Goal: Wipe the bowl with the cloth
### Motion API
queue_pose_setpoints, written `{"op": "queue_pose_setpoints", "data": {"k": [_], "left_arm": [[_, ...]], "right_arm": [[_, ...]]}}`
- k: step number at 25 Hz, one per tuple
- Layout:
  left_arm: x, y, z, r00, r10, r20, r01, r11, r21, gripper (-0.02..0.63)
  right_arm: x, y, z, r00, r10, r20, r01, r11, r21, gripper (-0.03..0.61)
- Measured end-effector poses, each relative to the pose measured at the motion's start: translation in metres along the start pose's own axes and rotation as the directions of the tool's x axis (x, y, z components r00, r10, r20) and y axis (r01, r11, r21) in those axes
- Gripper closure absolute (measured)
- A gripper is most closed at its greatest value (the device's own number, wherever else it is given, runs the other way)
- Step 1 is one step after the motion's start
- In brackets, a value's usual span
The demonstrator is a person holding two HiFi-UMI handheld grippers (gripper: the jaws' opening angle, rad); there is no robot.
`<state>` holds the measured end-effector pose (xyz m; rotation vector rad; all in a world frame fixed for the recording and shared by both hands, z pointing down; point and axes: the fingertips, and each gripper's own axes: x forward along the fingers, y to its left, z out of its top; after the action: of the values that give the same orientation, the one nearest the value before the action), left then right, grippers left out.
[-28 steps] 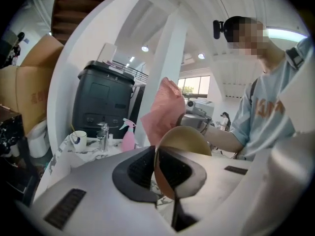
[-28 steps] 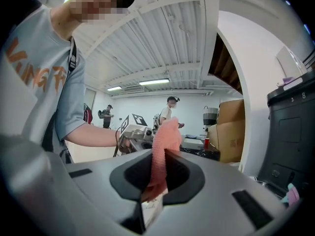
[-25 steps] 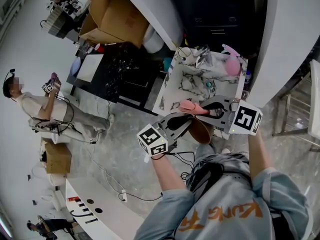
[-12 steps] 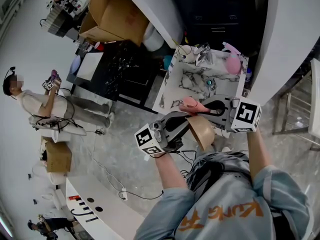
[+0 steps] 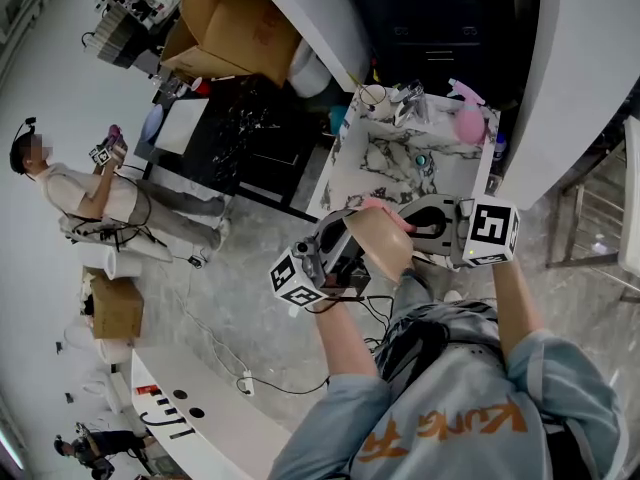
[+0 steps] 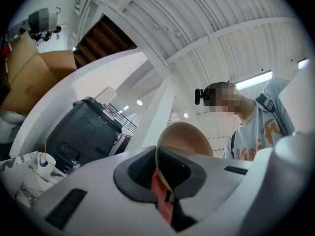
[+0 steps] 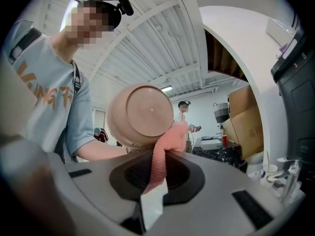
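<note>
A tan bowl [image 5: 378,240] hangs in the air in front of the person's chest, tipped on its side. My left gripper [image 5: 350,236] is shut on its rim, and in the left gripper view the thin rim [image 6: 161,178] runs between the jaws with the bowl [image 6: 189,139] rising beyond. My right gripper [image 5: 405,223] is shut on a pink cloth [image 5: 384,209]. In the right gripper view the cloth [image 7: 165,154] stretches from the right gripper [image 7: 153,183] up against the side of the bowl [image 7: 141,114], whose flat bottom faces this camera.
A marble-topped counter [image 5: 375,173] lies just beyond the grippers, with a pink spray bottle [image 5: 467,123], a white cup [image 5: 372,98] and small items. Cardboard boxes [image 5: 235,28] sit further back. Another person [image 5: 90,196] stands at the left. A cable [image 5: 225,358] trails on the floor.
My left gripper has risen and tilted upward, swinging the bowl up against the cloth so its underside now shows. The right gripper has stayed almost in place.
</note>
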<state>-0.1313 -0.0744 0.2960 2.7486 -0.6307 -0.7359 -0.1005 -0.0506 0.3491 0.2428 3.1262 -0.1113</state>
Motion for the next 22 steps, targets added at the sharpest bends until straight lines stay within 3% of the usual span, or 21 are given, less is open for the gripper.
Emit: {"op": "queue_pose_setpoints", "data": {"k": [4, 10, 16, 22], "left_arm": [[-0.016, 0.013, 0.012, 0.992, 0.099, 0.075, -0.097, 0.995, -0.022, 0.58], [-0.037, 0.031, 0.019, 0.968, 0.223, 0.116, -0.217, 0.974, -0.06, 0.58], [-0.054, 0.043, 0.012, 0.946, 0.312, 0.086, -0.305, 0.948, -0.091, 0.58], [-0.057, 0.048, -0.011, 0.945, 0.327, 0.014, -0.323, 0.939, -0.118, 0.58]], "right_arm": [[0.003, 0.009, 0.002, 0.999, 0.045, 0.021, -0.045, 0.999, 0.014, 0.529], [0.006, 0.024, 0.01, 0.99, 0.121, 0.069, -0.124, 0.992, 0.036, 0.529], [0.004, 0.035, 0.022, 0.975, 0.173, 0.142, -0.182, 0.982, 0.048, 0.529], [-0.007, 0.039, 0.032, 0.961, 0.18, 0.212, -0.195, 0.979, 0.054, 0.529]]}}
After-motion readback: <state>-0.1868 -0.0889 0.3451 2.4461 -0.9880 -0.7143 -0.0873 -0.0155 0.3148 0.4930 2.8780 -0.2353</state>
